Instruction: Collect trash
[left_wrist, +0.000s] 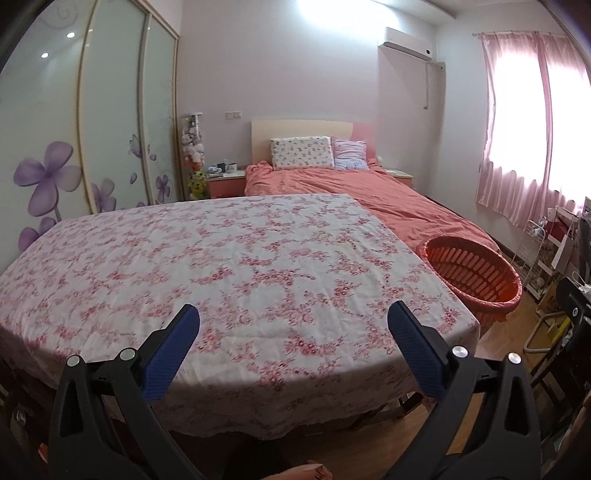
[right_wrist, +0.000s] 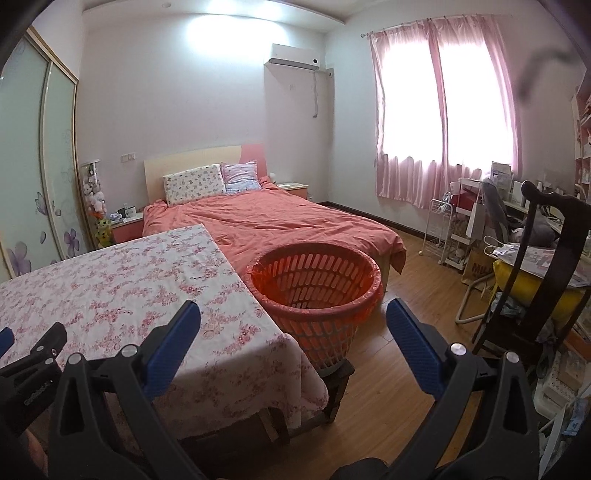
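Table (right_wrist: 110, 280) near left of me; basket (right_wrist: 317, 291) just beside its right edge; bed (right_wrist: 280, 225) behind both; chair (right_wrist: 535, 266) far right.

1. A table (left_wrist: 229, 258) is covered by a white cloth (right_wrist: 122, 280) printed with pink flowers; nothing is seen lying on the cloth.
2. The cloth is draped over the near edge and the right corner of the table, with dark wooden legs showing beneath.
3. A bed (right_wrist: 280, 225) is placed just behind the table, spread with a salmon cover; two pillows (left_wrist: 301, 152) are laid at its head.
4. A wooden floor (right_wrist: 413, 291) is seen to the right, and an orange slotted basket (right_wrist: 317, 291) is set just beside the table's right corner, on a dark stand.
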